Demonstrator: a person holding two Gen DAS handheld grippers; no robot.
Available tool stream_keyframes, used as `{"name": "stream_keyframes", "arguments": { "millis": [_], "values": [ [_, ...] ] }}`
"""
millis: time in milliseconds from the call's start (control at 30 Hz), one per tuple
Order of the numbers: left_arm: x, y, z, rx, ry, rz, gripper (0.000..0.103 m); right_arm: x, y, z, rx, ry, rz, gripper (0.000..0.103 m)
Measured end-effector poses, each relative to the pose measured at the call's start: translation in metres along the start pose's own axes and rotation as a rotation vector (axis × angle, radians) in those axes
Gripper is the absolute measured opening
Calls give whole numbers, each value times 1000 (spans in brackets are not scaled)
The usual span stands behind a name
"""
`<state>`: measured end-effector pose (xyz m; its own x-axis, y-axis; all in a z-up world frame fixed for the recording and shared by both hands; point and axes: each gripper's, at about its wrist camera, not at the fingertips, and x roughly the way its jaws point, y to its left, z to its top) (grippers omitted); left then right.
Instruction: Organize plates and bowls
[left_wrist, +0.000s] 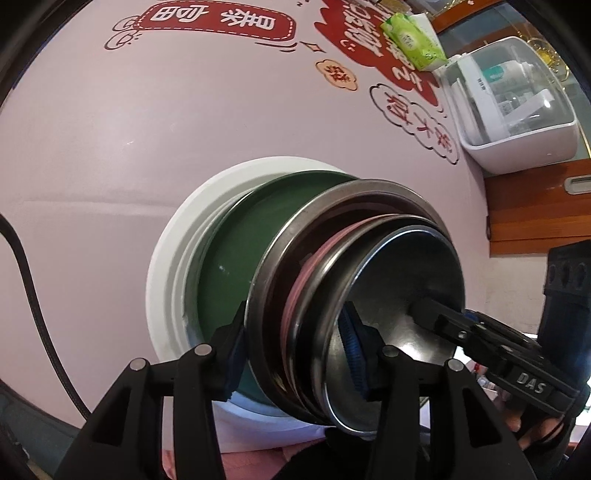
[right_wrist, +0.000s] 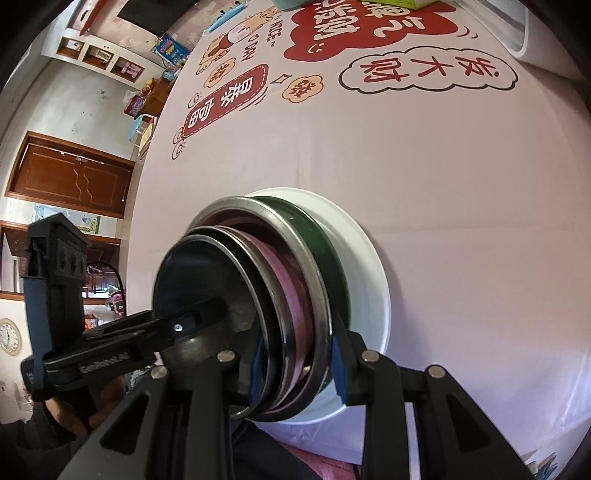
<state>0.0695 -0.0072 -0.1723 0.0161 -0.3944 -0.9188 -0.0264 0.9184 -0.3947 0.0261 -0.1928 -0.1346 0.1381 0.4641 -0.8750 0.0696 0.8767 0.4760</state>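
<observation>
Two grippers, both working the same nested stack. Left gripper (left_wrist: 295, 358) with jaws spread wide around the near edge of the stack: one blue ribbed pad (left_wrist: 352, 354) inside the small steel bowl (left_wrist: 399, 295), the other finger outside the big steel bowl (left_wrist: 332, 199). Hard to tell if actually pinching or just straddling, contact not clear. Right gripper (right_wrist: 295, 373) same story from the other side, jaws apart with several rims between them, one blue pad (right_wrist: 258, 369) against the inner rims and the other finger out by the green one; can't tell if squeezing either.

Counting the stack from inside out, five pieces:
- 1 small steel bowl, shiny, round, dull grey reflective inside
- 1 pink bowl (left_wrist: 306, 269), matte, only a band of the rim showing
- 1 larger steel bowl with a wide flat brushed rim
- 1 dark green bowl (left_wrist: 236, 254), smooth glossy inside
- 1 white plate (left_wrist: 166, 266) at the bottom, broad plain rim, round

All nested, rims slightly off-centre from each other. Stack sitting at the near edge of the surface (left_wrist: 110, 147), covered in a pale pink cloth with red and white cartoon cloud labels and Chinese characters.

Further out: 1 green tissue pack (left_wrist: 413, 40) and 1 white plastic box with a clear lid (left_wrist: 517, 107) at the far side, brown wooden door (right_wrist: 70, 173) off in the room
</observation>
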Motion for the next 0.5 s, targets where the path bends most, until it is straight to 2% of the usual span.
{"name": "stream_keyframes", "arguments": {
  "millis": [100, 167, 500],
  "values": [
    [-3, 0, -1, -3, -20, 5, 48, -1, 1, -3, -6, -22, -3, 32],
    [-6, 0, -1, 0, -51, -12, 56, -2, 2, -7, -24, -51, 3, 32],
    [-17, -3, -8, 38, -188, 2, 59, -27, 5, -33, -88, -234, 11, 33]
  ]
}}
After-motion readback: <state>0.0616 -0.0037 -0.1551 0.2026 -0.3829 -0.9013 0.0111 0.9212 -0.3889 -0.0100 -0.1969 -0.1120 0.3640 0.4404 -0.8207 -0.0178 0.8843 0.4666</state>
